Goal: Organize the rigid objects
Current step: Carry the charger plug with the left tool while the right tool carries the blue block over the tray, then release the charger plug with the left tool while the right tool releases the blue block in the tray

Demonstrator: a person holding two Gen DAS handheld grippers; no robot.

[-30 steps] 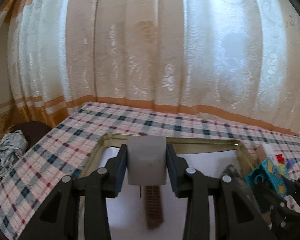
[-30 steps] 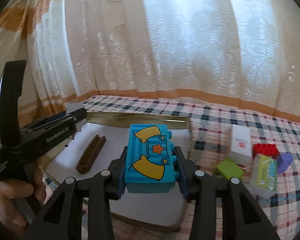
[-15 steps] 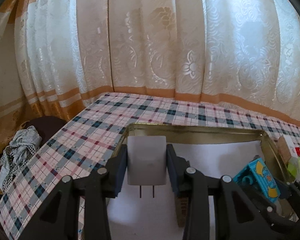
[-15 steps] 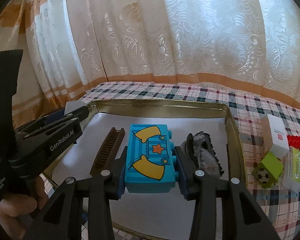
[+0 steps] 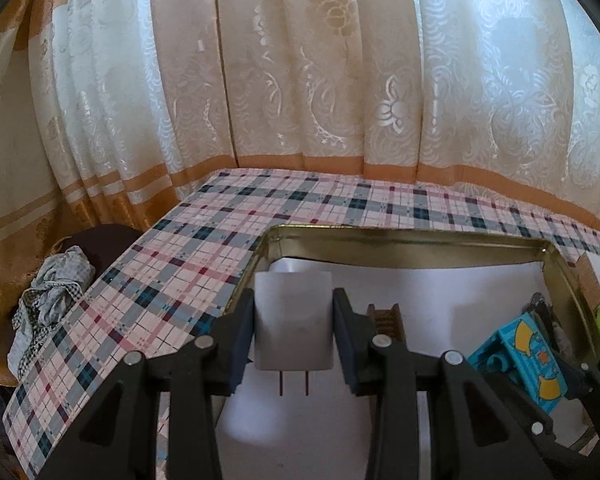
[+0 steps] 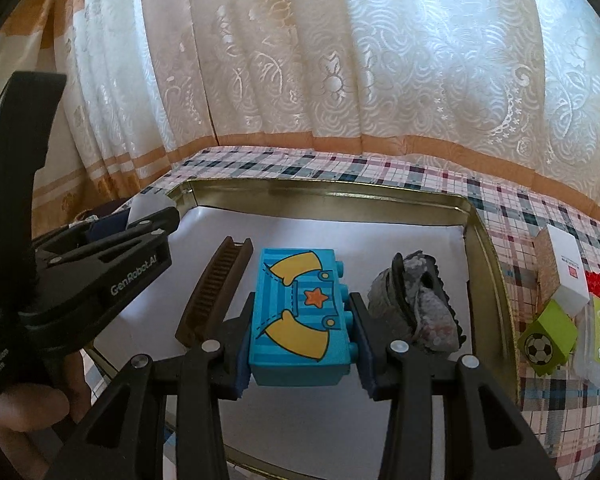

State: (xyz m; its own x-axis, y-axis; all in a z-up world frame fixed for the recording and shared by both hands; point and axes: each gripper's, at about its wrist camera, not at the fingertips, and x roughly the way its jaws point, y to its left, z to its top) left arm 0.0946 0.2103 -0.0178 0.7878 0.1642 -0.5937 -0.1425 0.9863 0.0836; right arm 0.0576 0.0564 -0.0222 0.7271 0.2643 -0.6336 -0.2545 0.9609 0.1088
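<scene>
Blue block [image 6: 300,316]: clenched between the pads of the right gripper [image 6: 300,340], held above the white liner of the gold tray [image 6: 332,194]; its long axis runs from 6 toward 12 o'clock in the right wrist view, printed face up, studs toward 3 o'clock.
White plug adapter [image 5: 293,320]: grasped by the left gripper [image 5: 293,336] over the tray's near-left corner, prongs pointing down toward 6 o'clock.
Brown comb [image 6: 216,288]: lies on the liner at 9 o'clock of the block, long axis from 7 toward 1 o'clock, teeth facing the block.
Grey hair claw [image 6: 416,300]: on the liner at 3 o'clock of the block.
Change: a second ago the tray sat lower and farther off in both views — now both grippers hang over it, and the hair claw, hidden then, shows.
Hands: both grippers tilt downward toward the tray; a hand [image 6: 32,408] grips the left handle at 8 o'clock of the right view.
Outside tray: white box [image 6: 568,270], green cube [image 6: 548,338] and red brick [image 6: 599,283] on the plaid cloth [image 5: 172,264] at 3 o'clock.
</scene>
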